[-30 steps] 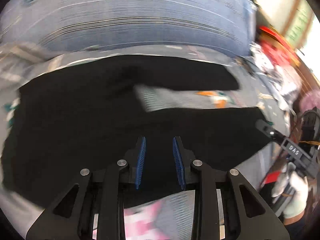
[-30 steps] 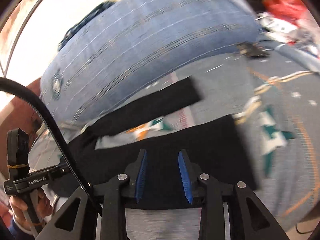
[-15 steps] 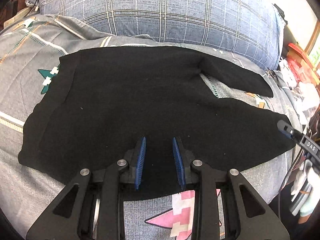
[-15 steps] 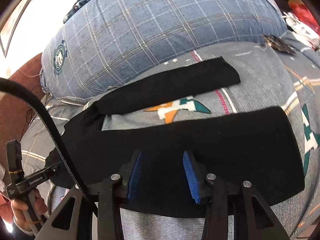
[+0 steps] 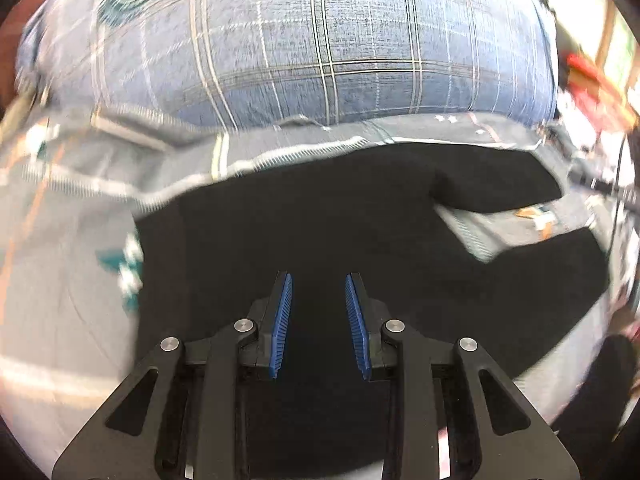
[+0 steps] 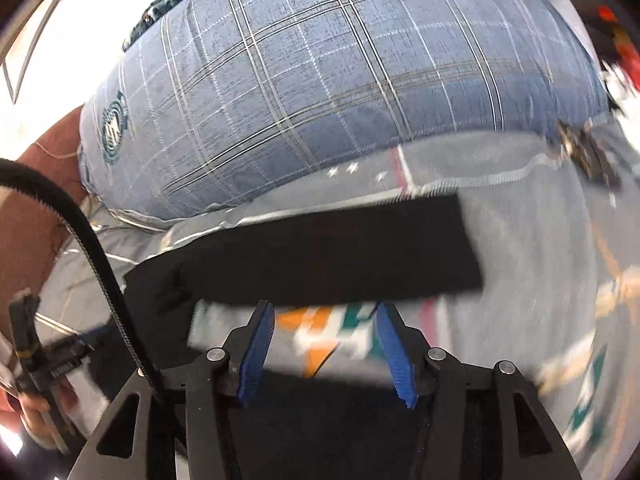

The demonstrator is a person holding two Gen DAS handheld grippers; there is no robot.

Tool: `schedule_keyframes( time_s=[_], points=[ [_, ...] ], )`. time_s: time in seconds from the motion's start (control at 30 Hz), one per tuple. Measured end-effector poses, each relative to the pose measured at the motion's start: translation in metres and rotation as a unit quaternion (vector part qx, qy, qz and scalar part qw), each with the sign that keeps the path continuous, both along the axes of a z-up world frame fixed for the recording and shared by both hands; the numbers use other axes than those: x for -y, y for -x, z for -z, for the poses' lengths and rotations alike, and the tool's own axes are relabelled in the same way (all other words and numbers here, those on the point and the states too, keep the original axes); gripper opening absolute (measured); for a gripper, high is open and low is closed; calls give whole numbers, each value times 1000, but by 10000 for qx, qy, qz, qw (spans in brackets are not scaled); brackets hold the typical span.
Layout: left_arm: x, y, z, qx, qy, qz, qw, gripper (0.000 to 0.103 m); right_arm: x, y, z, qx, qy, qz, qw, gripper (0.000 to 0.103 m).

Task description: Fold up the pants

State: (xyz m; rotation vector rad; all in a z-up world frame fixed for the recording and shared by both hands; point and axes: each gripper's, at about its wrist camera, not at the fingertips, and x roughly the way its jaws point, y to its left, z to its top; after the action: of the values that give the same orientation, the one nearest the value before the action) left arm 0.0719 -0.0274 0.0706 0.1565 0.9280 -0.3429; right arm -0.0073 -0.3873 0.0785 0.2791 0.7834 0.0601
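Note:
Black pants (image 5: 320,232) lie spread flat on a grey patterned bed cover (image 5: 60,280), waist to the left, two legs splayed to the right. My left gripper (image 5: 318,280) is open and empty, low over the seat of the pants. In the right wrist view the far leg (image 6: 328,256) lies straight across and the near leg (image 6: 328,420) runs under the gripper. My right gripper (image 6: 324,312) is open wide and empty, over the gap between the legs. Both views are motion-blurred.
A large blue plaid pillow (image 5: 340,48) lies behind the pants, also in the right wrist view (image 6: 340,80). The bed cover (image 6: 540,260) stretches to the right. Red and mixed clutter (image 5: 596,76) sits at the far right. The left hand-held gripper (image 6: 44,356) shows at lower left.
Both grippers have moved forward across the pants toward the pillow. The right gripper now sits past the near leg, over the gap, with its jaws wider. Nothing has been gripped.

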Motion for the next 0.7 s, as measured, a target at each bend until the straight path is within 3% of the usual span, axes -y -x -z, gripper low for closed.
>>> schedule_keyframes(
  time_s=[0.07,0.1,0.3,0.43,0.5,0.7],
  points=[
    [-4,-29,3,-217,-33,255,9994,63,10,-22,-5,-25,255,-232,9994,63],
    [-6,-43,5,-336,24,322,9989,67,13,-33,-5,-83,319,-420,9986,65],
    [-15,-110,19,-702,136,449,9964,67,-7,-99,9,-447,888,-1649,9813,65],
    [-11,-129,29,-751,-126,875,9932,67,-29,-133,29,-861,1461,-2419,9554,65],
    [-9,-138,34,-696,-369,1134,9904,67,-34,-141,36,-1001,1642,-2624,9456,65],
    [-11,-159,47,-907,-325,1527,9836,67,-38,-163,50,-1271,1711,-3051,9282,72]
  ],
)
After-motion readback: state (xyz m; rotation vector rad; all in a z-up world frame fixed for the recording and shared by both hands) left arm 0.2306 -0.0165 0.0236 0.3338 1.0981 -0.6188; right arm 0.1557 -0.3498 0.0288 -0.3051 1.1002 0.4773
